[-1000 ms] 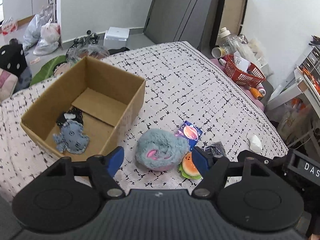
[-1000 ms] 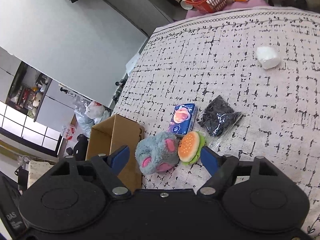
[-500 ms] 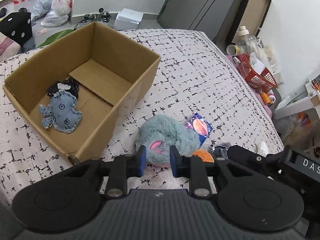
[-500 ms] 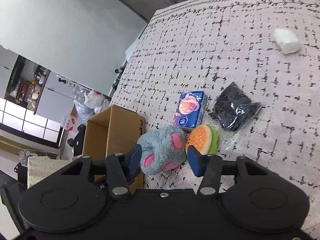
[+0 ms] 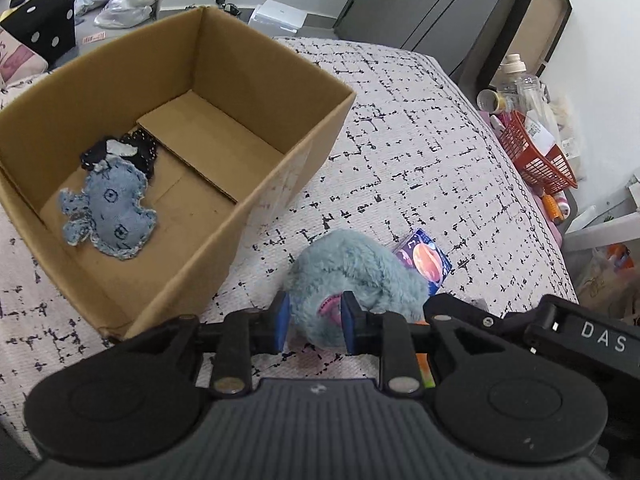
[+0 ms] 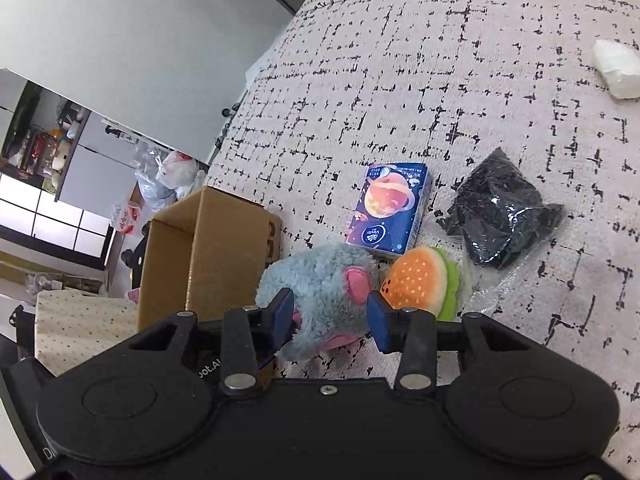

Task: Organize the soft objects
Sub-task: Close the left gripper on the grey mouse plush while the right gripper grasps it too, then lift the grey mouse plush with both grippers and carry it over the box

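Note:
A fluffy grey-blue plush with pink ears lies on the patterned cover just right of the open cardboard box. My left gripper has its blue pads pinching the plush's near edge by a pink ear, and its jaws are opening slightly. My right gripper straddles the same plush from the other side, its jaws closing with both pads against the fur. A burger plush rests against the right pad. Inside the box lie a denim plush and a dark dotted cloth.
A blue tissue pack, a black item in a clear bag and a white wad lie on the cover beyond the plush. A red basket with bottles stands off the far right edge. Bags sit on the floor.
Both grippers came down and forward onto the grey-blue plush. Their jaws went from wide open to narrowed around it. The box now looms larger in the left wrist view.

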{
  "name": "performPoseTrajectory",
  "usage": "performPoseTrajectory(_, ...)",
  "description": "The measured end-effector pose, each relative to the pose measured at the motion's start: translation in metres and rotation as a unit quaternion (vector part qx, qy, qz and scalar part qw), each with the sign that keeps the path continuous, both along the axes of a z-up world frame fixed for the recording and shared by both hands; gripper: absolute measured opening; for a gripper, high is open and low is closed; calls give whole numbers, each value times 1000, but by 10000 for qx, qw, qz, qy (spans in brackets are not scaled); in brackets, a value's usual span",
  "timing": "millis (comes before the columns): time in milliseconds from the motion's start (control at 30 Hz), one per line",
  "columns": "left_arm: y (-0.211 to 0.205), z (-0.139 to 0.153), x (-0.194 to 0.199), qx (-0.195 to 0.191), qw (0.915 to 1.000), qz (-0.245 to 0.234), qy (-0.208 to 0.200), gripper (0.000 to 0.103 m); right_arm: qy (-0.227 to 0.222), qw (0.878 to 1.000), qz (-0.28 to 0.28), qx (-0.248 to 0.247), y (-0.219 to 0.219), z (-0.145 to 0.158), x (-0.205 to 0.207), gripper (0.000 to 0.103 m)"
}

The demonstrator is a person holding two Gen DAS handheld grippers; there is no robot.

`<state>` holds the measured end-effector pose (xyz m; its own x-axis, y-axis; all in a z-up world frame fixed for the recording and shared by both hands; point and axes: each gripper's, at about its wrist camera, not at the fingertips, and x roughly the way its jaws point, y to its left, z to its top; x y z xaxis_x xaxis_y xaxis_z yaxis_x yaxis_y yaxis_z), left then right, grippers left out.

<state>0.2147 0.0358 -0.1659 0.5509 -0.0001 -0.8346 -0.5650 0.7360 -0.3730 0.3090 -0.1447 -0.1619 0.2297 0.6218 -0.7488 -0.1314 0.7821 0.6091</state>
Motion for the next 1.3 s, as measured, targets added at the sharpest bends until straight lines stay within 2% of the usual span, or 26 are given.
performPoseTrajectory(267, 1, -15, 5, -187, 9998, 103, -9, 27, 106, 9999, 35, -74, 7, -10, 8, 42)
performPoseTrajectory(433, -1, -14, 8, -147, 9999, 0, -61, 20, 152, 9997, 151, -139, 19, -16, 11, 42)
performPoseTrajectory(600, 1, -15, 8, -179, 9998, -42, -53, 18, 105, 9993, 215, -283, 25, -20, 15, 44)
performPoseTrajectory(733, 0, -11, 8, -129, 9998, -114, -62, 17, 63, 9988, 258, -417, 27, -23, 16, 37)
performPoseTrajectory(867, -1, -7, 8, -108, 9998, -165, -59, 17, -76, 9987, 275, -414, 24, -15, 13, 32)
performPoseTrajectory(1300, -6, 36, -4, 221, 9985, -320, -391, 17, -444, 9988, 152, 101, 11, 20, -1, 31)
